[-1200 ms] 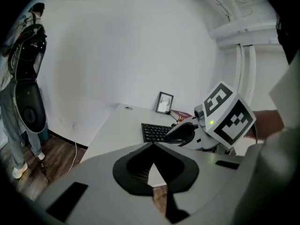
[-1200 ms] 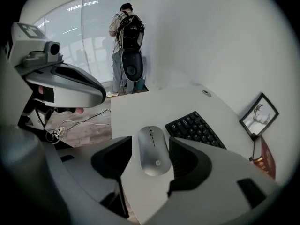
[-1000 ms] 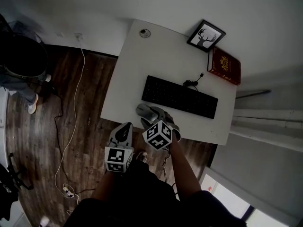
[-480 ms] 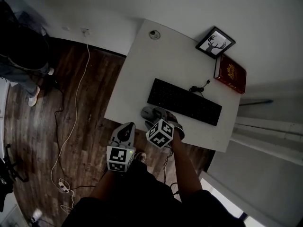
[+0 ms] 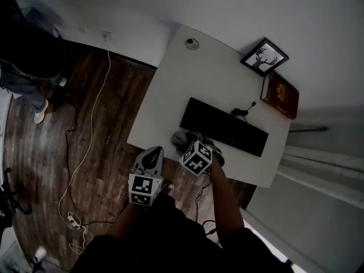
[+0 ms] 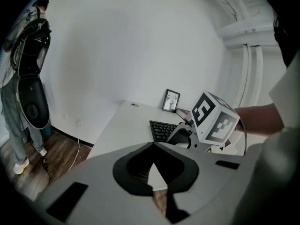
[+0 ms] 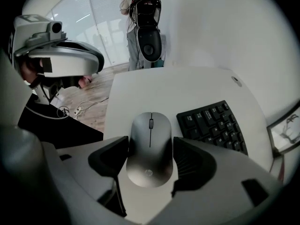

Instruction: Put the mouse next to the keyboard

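Note:
A grey mouse (image 7: 150,135) lies flat on the white table (image 5: 193,84), just off the front left corner of the black keyboard (image 5: 224,127). My right gripper (image 7: 150,153) straddles the mouse, one jaw on each side. Its jaws are opening, and thin gaps show between the pads and the mouse's sides. In the head view the mouse (image 5: 180,137) peeks out ahead of the right gripper (image 5: 184,143). My left gripper (image 5: 152,153) hangs off the table's near edge, shut and holding nothing. In its own view the keyboard (image 6: 161,129) shows past the jaws.
A framed deer picture (image 5: 264,56) and a red book (image 5: 280,94) sit at the table's far right. A small round object (image 5: 191,43) lies at the far left corner. The keyboard's cable (image 5: 243,111) curls behind it. A person (image 5: 25,61) and cables (image 5: 74,152) are on the wooden floor to the left.
The head view has drifted, so the table sits further right in the picture. The right gripper stays at the mouse by the keyboard's corner. The left gripper has held its place.

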Tool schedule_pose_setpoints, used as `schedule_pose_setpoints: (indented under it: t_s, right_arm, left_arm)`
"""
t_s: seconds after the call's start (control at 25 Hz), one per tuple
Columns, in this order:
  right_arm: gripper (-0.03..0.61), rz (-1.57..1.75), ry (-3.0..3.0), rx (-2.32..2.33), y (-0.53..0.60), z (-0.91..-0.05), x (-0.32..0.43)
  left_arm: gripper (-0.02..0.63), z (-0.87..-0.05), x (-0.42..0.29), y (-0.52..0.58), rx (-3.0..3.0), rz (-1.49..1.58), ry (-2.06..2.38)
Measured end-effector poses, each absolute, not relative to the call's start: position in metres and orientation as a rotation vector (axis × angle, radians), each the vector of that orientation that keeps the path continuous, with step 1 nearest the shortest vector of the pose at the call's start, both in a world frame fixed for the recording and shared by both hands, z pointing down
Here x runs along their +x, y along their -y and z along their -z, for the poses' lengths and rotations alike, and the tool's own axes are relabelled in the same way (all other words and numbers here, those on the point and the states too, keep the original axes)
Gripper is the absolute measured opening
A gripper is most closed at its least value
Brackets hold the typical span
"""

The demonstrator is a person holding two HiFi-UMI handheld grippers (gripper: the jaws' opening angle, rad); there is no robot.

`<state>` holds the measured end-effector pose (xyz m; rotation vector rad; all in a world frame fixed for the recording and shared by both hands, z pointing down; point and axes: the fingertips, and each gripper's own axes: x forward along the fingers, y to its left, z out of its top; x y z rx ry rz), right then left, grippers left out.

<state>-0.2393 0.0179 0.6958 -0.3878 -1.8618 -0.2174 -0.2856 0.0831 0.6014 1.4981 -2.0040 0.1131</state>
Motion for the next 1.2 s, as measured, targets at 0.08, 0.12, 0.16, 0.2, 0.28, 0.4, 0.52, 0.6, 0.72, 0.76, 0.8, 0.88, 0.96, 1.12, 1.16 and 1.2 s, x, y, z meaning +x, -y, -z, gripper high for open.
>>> schedule_pose_setpoints:
  t_s: [0.08,0.12,0.16,0.2,0.28,0.4,0.52,0.6,0.72,0.76,0.8,0.88,0.96,1.12,1.16,1.2]
  right_arm:
    - [0.298,0.196,1.852,-0.412,-0.018,-0.697,-0.240]
    - [0.299,0.189,1.846,-0.424,-0.018,-0.697,-0.240]
    - [0.299,0.186,1.840,-0.432,-0.018,-0.697,-0.240]
    - [0.304,0.186,1.836,-0.436,-0.017,-0.697,-0.241]
    - [0.307,0.187,1.829,-0.434,-0.016,-0.697,-0.242]
    - [0.305,0.192,1.825,-0.420,-0.017,-0.697,-0.241]
    - [0.301,0.193,1.838,-0.402,-0.018,-0.696,-0.241]
    - [0.299,0.195,1.848,-0.385,-0.018,-0.696,-0.240]
    - [0.299,0.211,1.858,-0.365,-0.019,-0.695,-0.238]
    - [0.299,0.213,1.864,-0.360,-0.020,-0.695,-0.238]
    - [0.299,0.213,1.872,-0.354,-0.021,-0.693,-0.237]
    - [0.299,0.210,1.895,-0.333,-0.023,-0.690,-0.238]
    - [0.299,0.210,1.919,-0.302,-0.022,-0.685,-0.238]
    - [0.299,0.207,1.977,-0.222,-0.014,-0.670,-0.239]
    - [0.299,0.205,1.991,-0.200,-0.010,-0.666,-0.238]
    - [0.299,0.202,2.004,-0.179,-0.007,-0.662,-0.238]
  left_arm:
    - [0.000,-0.602,-0.286,-0.082,1.501,-0.114,2.001]
    - [0.000,-0.602,-0.285,-0.081,1.504,-0.114,1.999]
    - [0.000,-0.602,-0.285,-0.080,1.506,-0.114,1.996]
    - [0.000,-0.602,-0.284,-0.080,1.509,-0.114,1.995]
    - [0.000,-0.602,-0.282,-0.079,1.512,-0.114,1.991]
    - [0.000,-0.601,-0.280,-0.079,1.516,-0.116,1.987]
    - [0.000,-0.598,-0.279,-0.079,1.525,-0.118,1.987]
    - [0.000,-0.597,-0.280,-0.078,1.528,-0.117,1.991]
    - [0.000,-0.596,-0.281,-0.079,1.526,-0.120,2.004]
    - [0.000,-0.597,-0.281,-0.081,1.524,-0.124,2.006]
    - [0.000,-0.598,-0.281,-0.082,1.522,-0.128,2.006]
    - [0.000,-0.598,-0.281,-0.084,1.523,-0.132,2.004]
    - [0.000,-0.597,-0.282,-0.083,1.530,-0.131,2.004]
    - [0.000,-0.594,-0.281,-0.076,1.555,-0.134,1.995]
    - [0.000,-0.592,-0.281,-0.073,1.566,-0.135,1.991]
    - [0.000,-0.591,-0.280,-0.069,1.579,-0.137,1.986]
